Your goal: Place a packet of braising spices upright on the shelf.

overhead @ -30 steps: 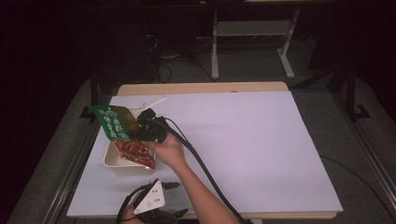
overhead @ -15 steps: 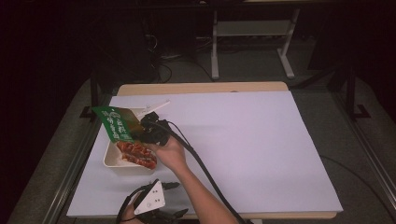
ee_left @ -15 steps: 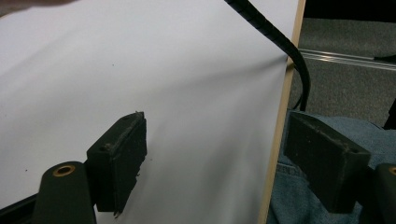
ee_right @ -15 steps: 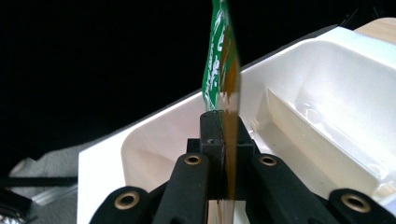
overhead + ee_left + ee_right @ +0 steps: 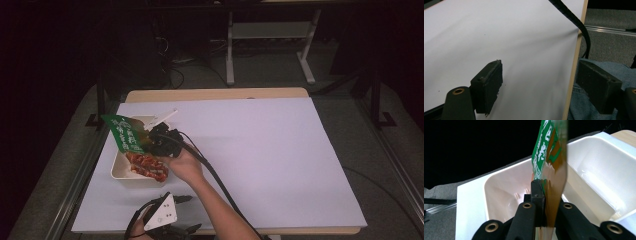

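Observation:
My right gripper (image 5: 159, 140) is shut on the edge of a green sauce packet (image 5: 127, 134) and holds it tilted over the far end of a white tray (image 5: 121, 175). Red, sauced food (image 5: 148, 167) lies in the near part of the tray. In the right gripper view the packet (image 5: 549, 152) stands pinched between the jaws of my right gripper (image 5: 541, 185), with brown sauce showing through it and the tray's bare inside (image 5: 506, 192) behind. My left gripper (image 5: 190, 214) rests near the table's front edge, and in its own view my left gripper (image 5: 539, 85) is open with nothing in it.
A white cover (image 5: 270, 155) spreads over the table to the right of the tray. A white flap (image 5: 163, 118) sticks out at the tray's far corner. The right gripper's cable (image 5: 215, 175) trails along the forearm. Denim-clad legs (image 5: 579, 107) show past the table's edge.
The right gripper and the packet have shifted slightly right and toward me over the tray. The left gripper has not moved.

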The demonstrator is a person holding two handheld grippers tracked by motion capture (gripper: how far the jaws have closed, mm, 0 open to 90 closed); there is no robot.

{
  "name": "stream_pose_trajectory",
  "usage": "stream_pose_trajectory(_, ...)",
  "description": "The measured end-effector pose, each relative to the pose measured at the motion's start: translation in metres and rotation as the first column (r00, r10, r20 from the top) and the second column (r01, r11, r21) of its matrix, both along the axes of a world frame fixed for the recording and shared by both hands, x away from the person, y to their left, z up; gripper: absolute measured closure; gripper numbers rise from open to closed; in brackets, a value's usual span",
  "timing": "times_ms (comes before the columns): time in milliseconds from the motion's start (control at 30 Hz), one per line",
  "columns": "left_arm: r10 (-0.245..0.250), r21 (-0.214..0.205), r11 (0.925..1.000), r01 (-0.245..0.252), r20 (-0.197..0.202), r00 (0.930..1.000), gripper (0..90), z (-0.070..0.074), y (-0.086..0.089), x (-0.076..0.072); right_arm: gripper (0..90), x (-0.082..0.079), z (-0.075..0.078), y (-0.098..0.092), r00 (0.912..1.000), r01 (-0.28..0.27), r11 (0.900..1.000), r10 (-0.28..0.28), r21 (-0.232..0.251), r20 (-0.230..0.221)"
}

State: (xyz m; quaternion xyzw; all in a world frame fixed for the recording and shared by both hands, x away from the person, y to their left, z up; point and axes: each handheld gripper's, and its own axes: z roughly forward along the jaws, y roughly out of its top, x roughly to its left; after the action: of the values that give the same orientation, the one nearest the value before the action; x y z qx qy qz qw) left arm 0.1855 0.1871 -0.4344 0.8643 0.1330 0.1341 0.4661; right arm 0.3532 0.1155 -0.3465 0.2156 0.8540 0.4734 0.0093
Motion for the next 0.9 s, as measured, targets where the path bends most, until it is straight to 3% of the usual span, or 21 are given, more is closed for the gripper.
stream_pose_trajectory(433,-0.006,0.008,1.0000,0.006,0.001,1.0000,21.6,0.000,-0.002,-0.001,88.9,0.004,-0.013,-0.009,0.9995,0.010,0.9999,-0.010,-0.009,-0.031)
stream_pose_trajectory(600,-0.006,0.007,1.0000,0.006,-0.002,1.0000,21.6,-0.001,-0.003,-0.001,88.9,0.003,-0.016,-0.013,0.9992,-0.011,0.9997,0.011,0.022,-0.038)
stream_pose_trajectory(633,-0.008,0.006,0.9999,0.008,0.002,1.0000,21.6,-0.001,-0.003,-0.001,89.0,0.001,-0.016,-0.013,0.9966,-0.037,0.9966,0.042,0.074,-0.071)
stream_pose_trajectory(667,-0.008,0.006,0.9999,0.008,0.002,1.0000,21.6,-0.001,-0.003,-0.001,89.0,0.001,-0.016,-0.013,0.9966,-0.037,0.9966,0.042,0.074,-0.071)
stream_pose_trajectory(733,-0.004,-0.001,1.0000,0.004,0.000,1.0000,21.7,-0.001,-0.003,-0.001,89.1,-0.003,-0.013,-0.010,0.9985,-0.047,0.9956,0.049,0.082,-0.026)
stream_pose_trajectory(900,-0.003,-0.007,1.0000,0.003,0.003,1.0000,21.7,0.000,-0.001,-0.001,89.3,-0.008,-0.008,-0.009,0.9947,-0.103,0.9820,0.103,0.159,0.007)
